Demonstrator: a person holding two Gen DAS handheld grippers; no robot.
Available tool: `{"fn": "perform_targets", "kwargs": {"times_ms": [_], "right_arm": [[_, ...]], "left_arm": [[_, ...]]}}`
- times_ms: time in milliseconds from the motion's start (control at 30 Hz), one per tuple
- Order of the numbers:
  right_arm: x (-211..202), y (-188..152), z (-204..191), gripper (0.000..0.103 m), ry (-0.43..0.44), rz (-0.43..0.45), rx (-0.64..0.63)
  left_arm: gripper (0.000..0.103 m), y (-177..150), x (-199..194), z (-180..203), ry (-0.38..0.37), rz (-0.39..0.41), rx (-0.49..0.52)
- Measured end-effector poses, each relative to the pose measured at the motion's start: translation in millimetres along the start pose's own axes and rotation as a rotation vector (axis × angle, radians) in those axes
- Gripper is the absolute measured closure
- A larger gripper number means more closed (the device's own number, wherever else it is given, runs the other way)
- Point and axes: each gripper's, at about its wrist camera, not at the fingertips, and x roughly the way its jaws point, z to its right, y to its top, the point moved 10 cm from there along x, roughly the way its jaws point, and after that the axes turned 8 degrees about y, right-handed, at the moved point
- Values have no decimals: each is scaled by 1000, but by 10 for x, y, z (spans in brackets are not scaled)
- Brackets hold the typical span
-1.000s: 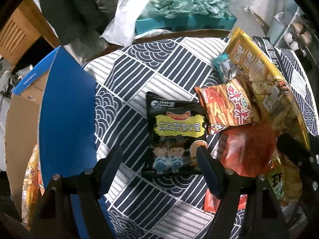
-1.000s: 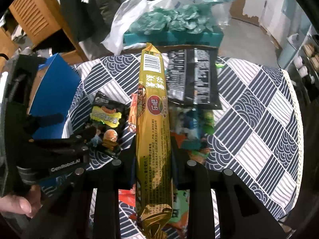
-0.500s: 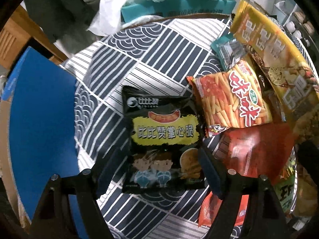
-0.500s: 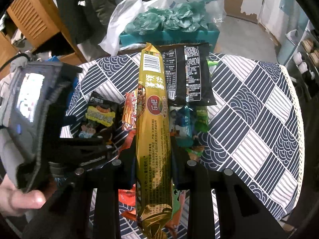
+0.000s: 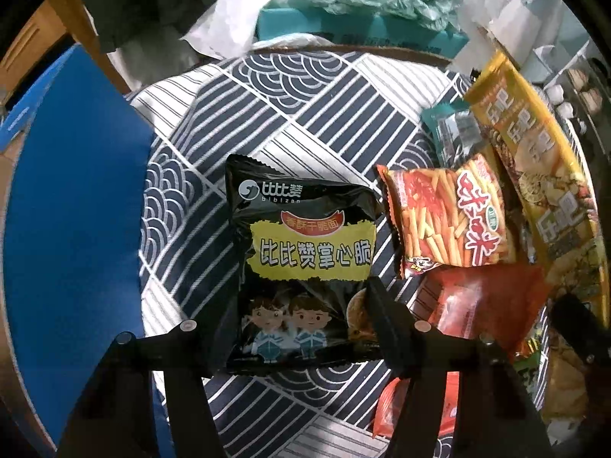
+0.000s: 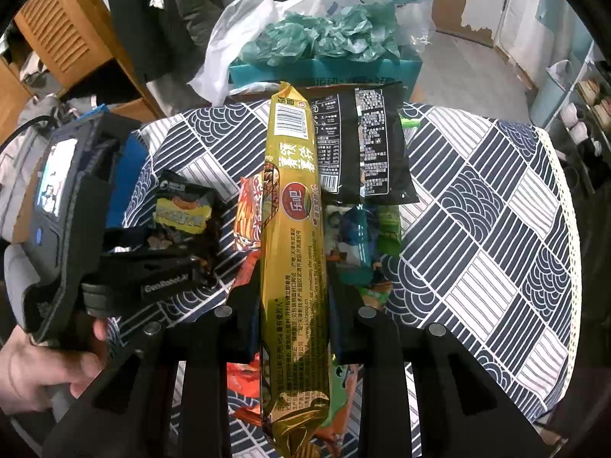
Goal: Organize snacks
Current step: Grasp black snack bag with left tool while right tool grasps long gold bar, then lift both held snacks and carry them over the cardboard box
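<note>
A black snack packet [image 5: 305,259] with a yellow label lies flat on the patterned tablecloth [image 5: 290,114]. My left gripper [image 5: 298,320] points down over its near end. Its jaws are closing, the packet is between them and both fingers touch its side edges. In the right wrist view the left gripper [image 6: 179,263] sits on that black packet [image 6: 183,213], with a person's hand [image 6: 34,366] holding it. My right gripper [image 6: 294,301] is shut on a long gold snack packet [image 6: 294,210], held above the pile.
An open blue cardboard box [image 5: 76,210] stands at the table's left. An orange fries packet [image 5: 446,217], a red packet [image 5: 485,305] and a black packet lying label-down [image 6: 359,145] are beside the gold one. A teal box [image 6: 324,65] of green bags stands beyond the table.
My left gripper came down closer to the black packet and its jaws narrowed onto the packet's sides. The right gripper and the gold packet stayed still.
</note>
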Motion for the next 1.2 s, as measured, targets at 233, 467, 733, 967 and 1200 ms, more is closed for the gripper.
{"fn": "perform_targets", "kwargs": {"times_ms": [233,467,733,967,1200], "right_arm": [[-41,23,-71,77,-5,10,-14],[-138,73,-216,77,-2,35,-33],[-349,120,-472,77,21,74,-63],[-522,137,-689,77,50,103,-79],[-633,216,-969,77,83,131,-101]], "left_arm": [[39,-8,-334,-93,17,80,7],[39,-49,-656,-196,25,143,13],[39,-52,-1066,-370,31,229,10],[39,-87,-1294,-540,24,269,-8],[39,-150,-1468,-799,49,307,-30]]}}
